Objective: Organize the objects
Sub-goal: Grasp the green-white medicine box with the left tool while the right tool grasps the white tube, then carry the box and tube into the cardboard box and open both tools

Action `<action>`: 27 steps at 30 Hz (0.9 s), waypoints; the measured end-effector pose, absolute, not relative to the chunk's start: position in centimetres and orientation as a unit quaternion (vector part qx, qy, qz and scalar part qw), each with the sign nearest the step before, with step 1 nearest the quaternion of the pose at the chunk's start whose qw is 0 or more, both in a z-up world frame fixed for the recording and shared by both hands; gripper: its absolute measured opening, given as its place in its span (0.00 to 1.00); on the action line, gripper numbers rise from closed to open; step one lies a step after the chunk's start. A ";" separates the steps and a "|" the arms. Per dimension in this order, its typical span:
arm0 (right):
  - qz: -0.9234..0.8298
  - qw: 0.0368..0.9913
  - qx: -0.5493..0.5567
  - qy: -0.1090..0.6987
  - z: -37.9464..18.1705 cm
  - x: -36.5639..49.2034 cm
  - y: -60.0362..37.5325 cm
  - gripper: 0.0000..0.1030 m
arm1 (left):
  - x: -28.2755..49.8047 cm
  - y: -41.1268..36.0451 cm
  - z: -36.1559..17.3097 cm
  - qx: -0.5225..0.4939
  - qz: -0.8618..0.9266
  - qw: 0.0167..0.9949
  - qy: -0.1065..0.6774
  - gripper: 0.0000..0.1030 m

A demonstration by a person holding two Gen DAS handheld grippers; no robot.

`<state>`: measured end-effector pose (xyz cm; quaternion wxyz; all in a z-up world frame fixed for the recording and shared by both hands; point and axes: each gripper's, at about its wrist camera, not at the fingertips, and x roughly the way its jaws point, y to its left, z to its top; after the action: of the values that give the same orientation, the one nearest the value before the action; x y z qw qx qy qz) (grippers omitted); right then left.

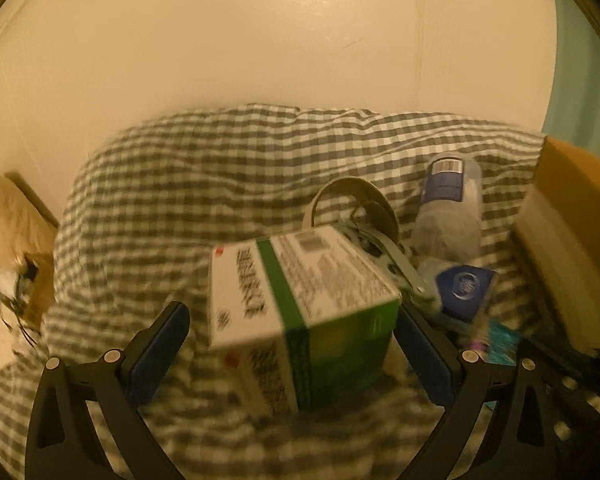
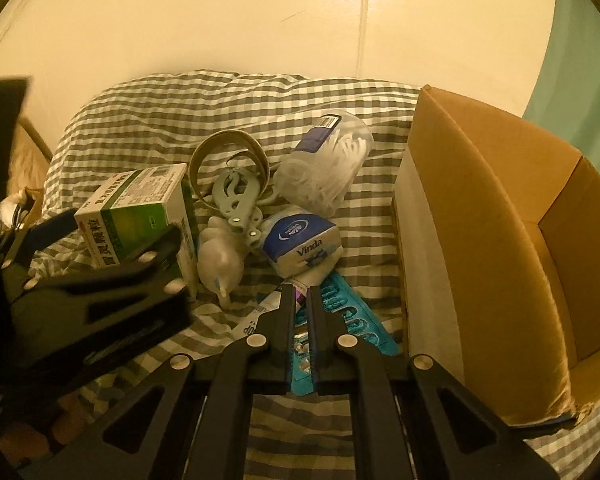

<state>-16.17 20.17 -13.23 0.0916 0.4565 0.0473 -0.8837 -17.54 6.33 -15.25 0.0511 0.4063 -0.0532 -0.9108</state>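
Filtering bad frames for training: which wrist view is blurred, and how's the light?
Left wrist view: motion blur smears the medicine box print and the checked sheet; the left tongs stay fairly sharp. Right wrist view: sharp, the tissue pack label and cardboard box edges are crisp. Both: dim, yellow cast, strong fisheye bending, dark corners.

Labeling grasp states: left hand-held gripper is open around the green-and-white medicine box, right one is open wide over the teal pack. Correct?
Not quite. The right hand-held gripper is not open wide: the right wrist view shows its fingers nearly together, over the teal pack. Whether it pinches anything can't be told. The left hand-held gripper is open around the medicine box, as the left wrist view shows.
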 end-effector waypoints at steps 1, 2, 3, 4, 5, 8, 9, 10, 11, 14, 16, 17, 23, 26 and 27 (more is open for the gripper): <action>-0.885 0.091 0.454 0.046 -13.2 -16.2 20.2 0.05 | -18.0 6.6 -15.6 0.408 -0.909 0.061 -0.066 1.00; -0.884 0.092 0.455 0.047 -13.2 -16.2 20.2 0.05 | -18.4 6.6 -16.1 0.412 -0.906 0.068 -0.071 1.00; -0.884 0.092 0.456 0.047 -13.3 -16.3 20.1 0.05 | -18.6 6.5 -16.3 0.417 -0.903 0.073 -0.070 1.00; -0.883 0.091 0.458 0.049 -13.4 -16.3 20.1 0.05 | -18.8 6.1 -16.6 0.422 -0.902 0.071 -0.059 1.00; -0.881 0.091 0.461 0.051 -13.6 -16.4 20.0 0.05 | -18.7 5.7 -16.6 0.424 -0.902 0.064 -0.047 1.00; -0.877 0.083 0.470 0.058 -14.1 -16.7 19.7 0.05 | -18.2 4.4 -16.1 0.418 -0.908 0.040 -0.009 0.85; -0.875 0.077 0.473 0.062 -14.2 -16.8 19.6 0.05 | -17.9 4.2 -15.9 0.416 -0.908 0.036 -0.001 0.84; -0.874 0.073 0.475 0.066 -14.4 -16.9 19.4 0.06 | -17.6 3.8 -15.6 0.414 -0.910 0.034 0.008 0.84; -0.873 0.071 0.478 0.068 -14.5 -17.1 19.2 0.09 | -17.3 3.5 -15.4 0.412 -0.910 0.033 0.014 0.84; -0.862 0.074 0.497 0.069 -15.3 -17.8 18.5 0.33 | -16.2 2.2 -14.6 0.408 -0.912 0.023 0.032 0.83; -0.857 0.073 0.504 0.073 -15.8 -18.3 18.0 0.36 | -15.2 1.2 -13.9 0.398 -0.916 0.022 0.034 0.83; -0.853 0.077 0.511 0.069 -16.2 -18.7 17.8 0.36 | -14.9 0.7 -13.6 0.394 -0.918 0.026 0.032 0.83; -0.841 0.071 0.529 0.084 -18.0 -20.2 16.5 0.35 | -14.1 -1.2 -12.8 0.399 -0.916 0.040 0.024 0.83; -0.854 0.071 0.507 0.096 -16.9 -18.7 16.3 0.25 | -13.2 -1.0 -12.0 0.397 -0.917 0.040 0.012 0.83; -0.857 0.071 0.500 0.097 -16.5 -18.1 16.3 0.22 | -12.7 -0.9 -11.6 0.396 -0.917 0.039 0.011 0.83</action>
<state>-18.11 16.33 -16.51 0.0712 0.5003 0.0972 -0.8574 -12.71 -0.94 -11.65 0.0395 0.3959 0.0108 -0.9174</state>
